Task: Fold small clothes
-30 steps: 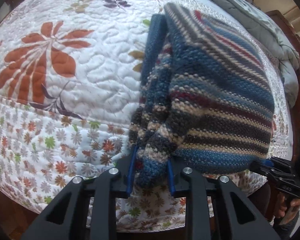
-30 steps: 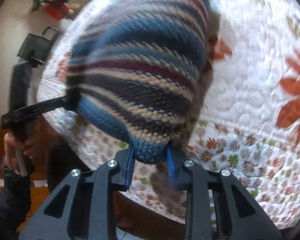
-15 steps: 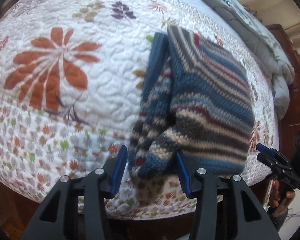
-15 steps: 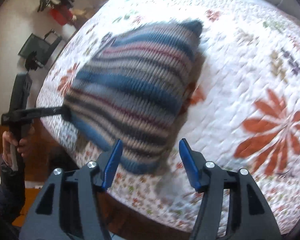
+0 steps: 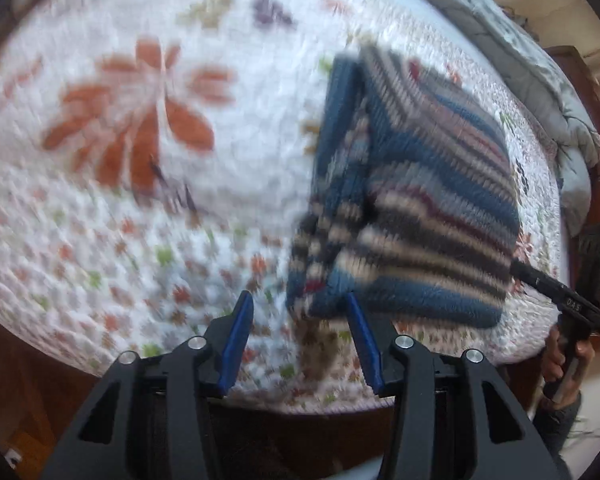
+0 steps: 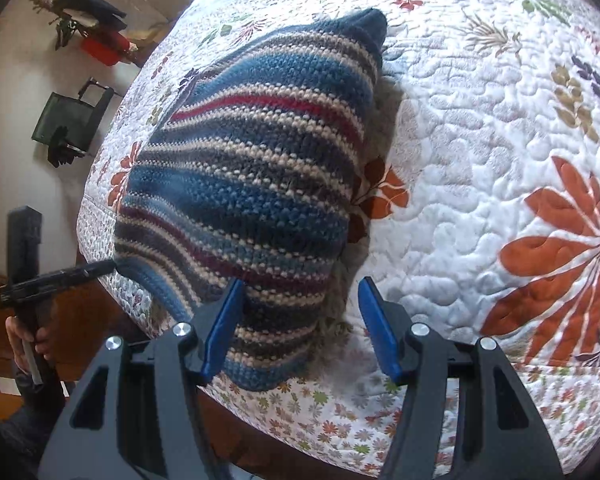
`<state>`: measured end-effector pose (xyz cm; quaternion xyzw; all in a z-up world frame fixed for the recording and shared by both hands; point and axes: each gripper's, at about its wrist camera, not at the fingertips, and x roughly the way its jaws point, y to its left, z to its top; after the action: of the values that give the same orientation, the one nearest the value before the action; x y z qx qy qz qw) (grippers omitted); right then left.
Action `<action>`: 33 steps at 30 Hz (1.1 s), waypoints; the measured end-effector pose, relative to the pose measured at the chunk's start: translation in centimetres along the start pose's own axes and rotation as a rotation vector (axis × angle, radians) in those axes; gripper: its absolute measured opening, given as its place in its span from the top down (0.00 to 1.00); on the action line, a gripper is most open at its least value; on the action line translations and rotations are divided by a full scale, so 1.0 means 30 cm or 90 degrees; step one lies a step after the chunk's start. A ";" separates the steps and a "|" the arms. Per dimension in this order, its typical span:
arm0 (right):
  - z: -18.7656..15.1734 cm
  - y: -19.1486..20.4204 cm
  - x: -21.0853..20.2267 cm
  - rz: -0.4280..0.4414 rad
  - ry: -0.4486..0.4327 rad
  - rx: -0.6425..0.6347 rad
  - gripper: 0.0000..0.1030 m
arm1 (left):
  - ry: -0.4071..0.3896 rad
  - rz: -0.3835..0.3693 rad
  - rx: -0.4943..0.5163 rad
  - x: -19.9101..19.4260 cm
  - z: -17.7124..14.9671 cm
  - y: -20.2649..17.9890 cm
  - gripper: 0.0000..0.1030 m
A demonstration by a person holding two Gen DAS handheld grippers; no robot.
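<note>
A striped knit sweater (image 5: 420,200) in blue, cream, grey and red lies folded on the flowered quilt (image 5: 140,80), near its front edge. My left gripper (image 5: 298,304) hovers open just above the sweater's near left corner, its blue pads clear of the wool. In the right wrist view the sweater (image 6: 260,152) fills the middle. My right gripper (image 6: 300,286) stands open over its near right corner, and the knit shows between the fingers without being pinched. Each gripper shows in the other view, the right gripper (image 5: 560,304) at one edge and the left gripper (image 6: 60,276) at the other, both held by a hand.
The white quilt (image 6: 480,140) with orange leaves covers the bed and drops off at the front edge to a dark wooden floor. A grey duvet (image 5: 540,92) is bunched along the far right side. A black bag (image 6: 68,120) and red clutter (image 6: 104,48) stand by the wall.
Both grippers were shut on the sweater's near corners, then opened and let go. They have drawn back and up, and the sweater now rests on the quilt.
</note>
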<state>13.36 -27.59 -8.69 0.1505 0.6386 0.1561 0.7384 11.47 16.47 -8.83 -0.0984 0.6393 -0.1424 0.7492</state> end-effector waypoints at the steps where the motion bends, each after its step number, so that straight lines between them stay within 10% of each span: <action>1: -0.004 0.005 -0.004 0.001 -0.002 -0.001 0.42 | -0.023 0.011 0.018 -0.023 0.010 -0.020 0.51; 11: 0.059 0.026 -0.067 -0.004 -0.042 0.005 0.35 | -0.073 -0.030 0.062 0.103 0.305 -0.179 0.41; 19: 0.065 0.007 -0.010 -0.007 -0.031 0.011 0.35 | -0.039 -0.097 0.017 0.188 0.351 -0.167 0.80; 26: 0.076 0.024 0.027 0.003 -0.026 0.005 0.35 | -0.044 -0.019 0.034 0.215 0.326 -0.130 0.81; 29: 0.074 0.030 0.021 -0.002 -0.032 0.001 0.35 | -0.049 -0.025 0.048 0.192 0.321 -0.152 0.76; 33: 0.060 0.033 -0.012 0.008 -0.040 -0.007 0.29 | -0.039 -0.061 0.038 0.139 0.291 -0.135 0.47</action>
<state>15.06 -26.87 -7.70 0.1551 0.6131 0.1592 0.7581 20.31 10.95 -9.96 -0.1105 0.6062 -0.1939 0.7633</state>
